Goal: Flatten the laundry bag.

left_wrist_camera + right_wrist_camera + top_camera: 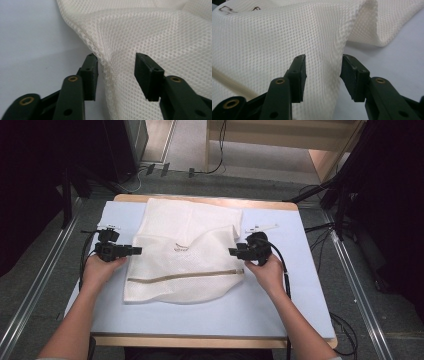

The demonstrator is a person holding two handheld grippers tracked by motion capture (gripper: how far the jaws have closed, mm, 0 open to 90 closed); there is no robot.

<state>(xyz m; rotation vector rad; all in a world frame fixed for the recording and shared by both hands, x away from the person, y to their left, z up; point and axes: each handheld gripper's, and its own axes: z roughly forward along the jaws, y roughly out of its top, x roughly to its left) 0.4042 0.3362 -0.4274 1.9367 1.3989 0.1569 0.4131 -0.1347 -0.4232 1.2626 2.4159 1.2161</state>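
Observation:
A white mesh laundry bag (185, 255) lies rumpled on the pale mat, its zipper (185, 276) running across near the front. My left gripper (137, 251) sits at the bag's left edge. In the left gripper view its jaws (116, 72) stand apart, with the raised mesh seam (110, 62) between them and unpressed. My right gripper (232, 252) is at the bag's right edge. Its jaws (323, 75) also stand apart around a lifted fold of the mesh (274, 37), with a gap to each pad.
The pale mat (280, 300) covers a wooden table (210, 340). Bare mat lies in front of the bag and to both sides. Cables trail from each gripper toward the person. Dark stands and floor rails flank the table.

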